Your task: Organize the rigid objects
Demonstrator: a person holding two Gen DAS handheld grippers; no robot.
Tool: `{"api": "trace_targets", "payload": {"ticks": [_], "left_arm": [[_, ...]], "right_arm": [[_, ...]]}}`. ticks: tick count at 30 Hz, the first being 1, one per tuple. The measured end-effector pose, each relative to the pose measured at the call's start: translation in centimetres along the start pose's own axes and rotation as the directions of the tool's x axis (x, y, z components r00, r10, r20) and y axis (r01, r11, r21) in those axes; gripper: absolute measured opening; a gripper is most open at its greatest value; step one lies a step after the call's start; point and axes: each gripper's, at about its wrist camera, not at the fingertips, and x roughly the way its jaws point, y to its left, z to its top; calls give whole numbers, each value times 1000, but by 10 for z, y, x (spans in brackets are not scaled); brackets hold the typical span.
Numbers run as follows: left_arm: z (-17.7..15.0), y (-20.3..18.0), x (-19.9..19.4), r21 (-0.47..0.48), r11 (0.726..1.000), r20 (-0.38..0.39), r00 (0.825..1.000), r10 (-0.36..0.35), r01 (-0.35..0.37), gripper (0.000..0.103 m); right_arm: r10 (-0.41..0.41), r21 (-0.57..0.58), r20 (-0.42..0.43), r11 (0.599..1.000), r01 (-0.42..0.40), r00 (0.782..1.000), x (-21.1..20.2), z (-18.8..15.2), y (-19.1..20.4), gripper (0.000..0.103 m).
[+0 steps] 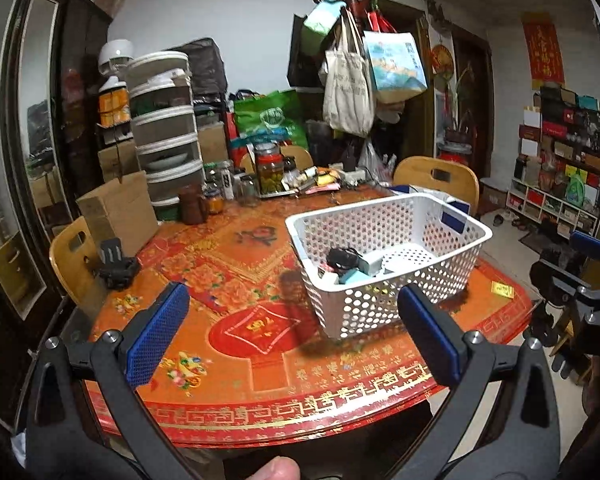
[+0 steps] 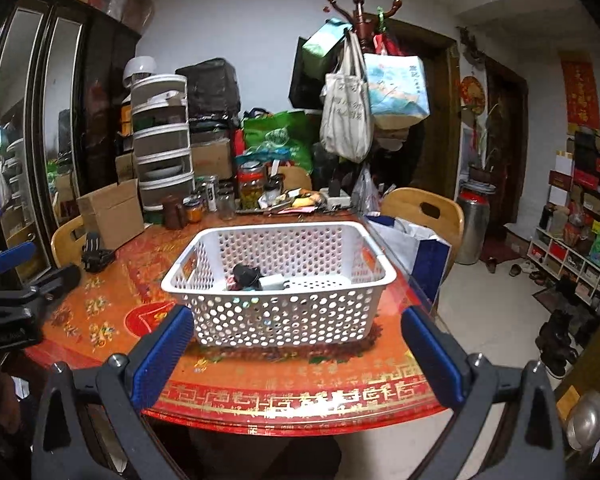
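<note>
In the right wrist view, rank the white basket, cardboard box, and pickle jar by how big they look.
1. white basket, though it's nearest the camera
2. cardboard box
3. pickle jar

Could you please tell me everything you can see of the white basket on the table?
The white basket looks like rigid plastic, rectangular, with perforated walls and floor and a solid rolled rim. It stands upright on the red patterned table, open at the top. A few small items lie inside, among them a black object and a pale box. Neither gripper touches it; both are open and empty.
</note>
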Motion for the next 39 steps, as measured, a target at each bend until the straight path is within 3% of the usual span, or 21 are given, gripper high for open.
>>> {"api": "trace_targets", "payload": {"ticks": [7, 39], "left_arm": [[0, -16, 32, 2, 1000, -47, 999, 2, -2, 103], [0, -27, 42, -19, 1000, -56, 998, 22, -23, 103]], "right_arm": [[18, 24, -38, 1000, -17, 999, 16, -5, -6, 103], [40, 1, -34, 999, -40, 999, 12, -5, -4, 103]]}}
